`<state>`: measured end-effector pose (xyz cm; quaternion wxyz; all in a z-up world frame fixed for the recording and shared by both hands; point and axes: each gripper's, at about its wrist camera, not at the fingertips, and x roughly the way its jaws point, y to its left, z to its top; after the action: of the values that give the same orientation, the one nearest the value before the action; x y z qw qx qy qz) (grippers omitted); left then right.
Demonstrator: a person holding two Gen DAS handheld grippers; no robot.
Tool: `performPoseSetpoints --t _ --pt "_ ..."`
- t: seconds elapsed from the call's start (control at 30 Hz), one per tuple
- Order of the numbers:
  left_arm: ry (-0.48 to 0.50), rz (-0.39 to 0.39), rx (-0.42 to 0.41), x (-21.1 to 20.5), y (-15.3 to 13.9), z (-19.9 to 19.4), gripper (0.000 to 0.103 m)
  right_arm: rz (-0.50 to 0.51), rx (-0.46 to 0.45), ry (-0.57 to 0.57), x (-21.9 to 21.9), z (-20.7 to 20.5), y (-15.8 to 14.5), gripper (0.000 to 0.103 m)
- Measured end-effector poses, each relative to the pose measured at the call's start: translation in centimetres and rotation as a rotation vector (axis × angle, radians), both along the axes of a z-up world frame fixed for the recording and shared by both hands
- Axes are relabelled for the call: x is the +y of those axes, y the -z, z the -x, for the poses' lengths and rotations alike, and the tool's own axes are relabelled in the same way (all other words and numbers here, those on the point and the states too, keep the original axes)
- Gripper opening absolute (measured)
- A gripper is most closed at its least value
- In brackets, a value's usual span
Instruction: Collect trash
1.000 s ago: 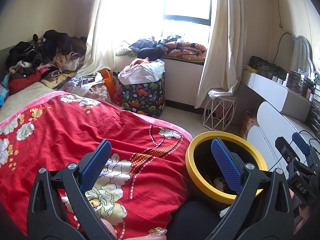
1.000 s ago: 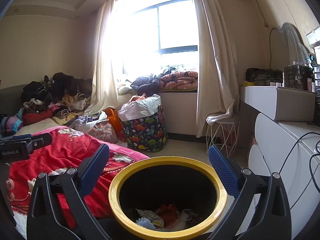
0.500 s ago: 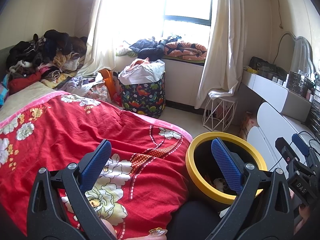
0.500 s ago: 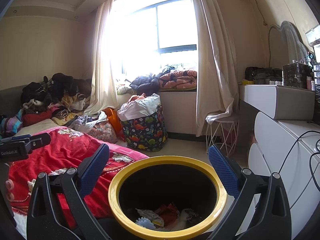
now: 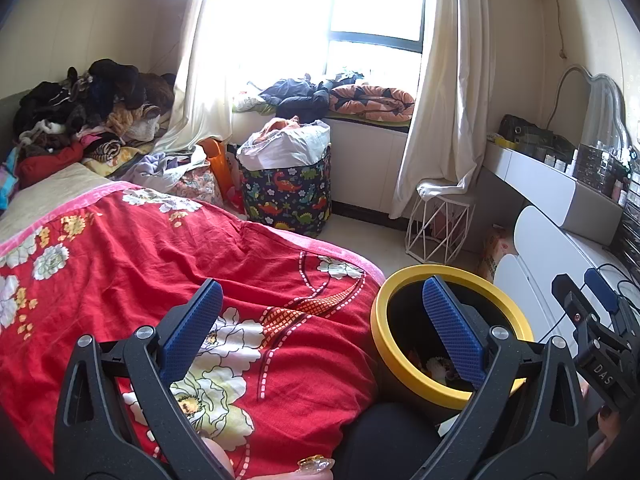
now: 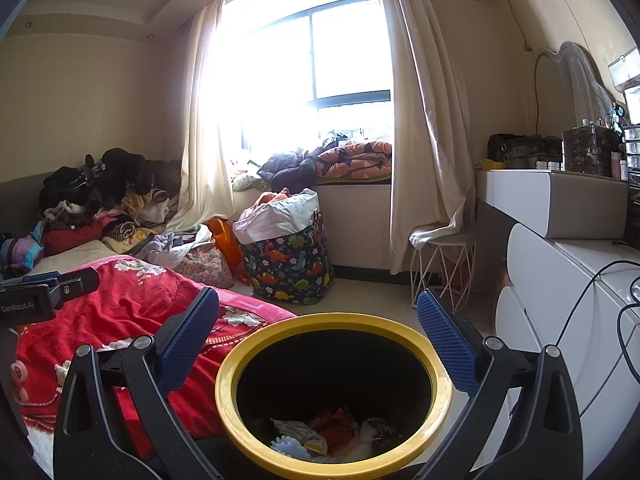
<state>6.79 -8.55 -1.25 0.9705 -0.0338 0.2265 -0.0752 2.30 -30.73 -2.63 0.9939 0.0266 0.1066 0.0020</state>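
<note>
a bedroom seen from two hand-held tools. the right tool (image 6: 318,330) hangs just above a black trash bin with a yellow rim (image 6: 334,394), its blue pads spread wide with nothing between them. the left tool (image 5: 320,318) is also spread apart and empty, over a red floral quilt (image 5: 160,264) on the bed, with the bin just to its right. at the bottom of the bin lie crumpled wrappers (image 6: 328,432), red, white and pale blue. they look light, soft and crinkly, likely to slip, so a pinch across a bunched fold seems best. the bin itself looks stiff and light; its rim offers the firmest hold. readable writing: "genrobot.ai" on the left tool's body in the right view, and "das" on the right tool's body in the left view.
</note>
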Motion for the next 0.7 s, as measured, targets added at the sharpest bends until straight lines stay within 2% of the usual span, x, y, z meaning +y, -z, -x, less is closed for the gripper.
performPoseSetpoints --t 0.5,0.6,0.7 --pt "-0.014 -0.004 0.008 -0.1 0.1 -0.1 0.092 -0.001 0.000 0.001 -0.1 0.1 0.0 0.097" --pt "-0.035 0.009 0.045 0.5 0.4 -0.5 0.092 0.000 0.007 -0.010 0.2 0.0 -0.1 0.097" --pt "-0.092 0.022 0.082 2.2 0.9 -0.8 0.092 0.008 0.019 -0.069 1.6 -0.8 -0.7 0.097"
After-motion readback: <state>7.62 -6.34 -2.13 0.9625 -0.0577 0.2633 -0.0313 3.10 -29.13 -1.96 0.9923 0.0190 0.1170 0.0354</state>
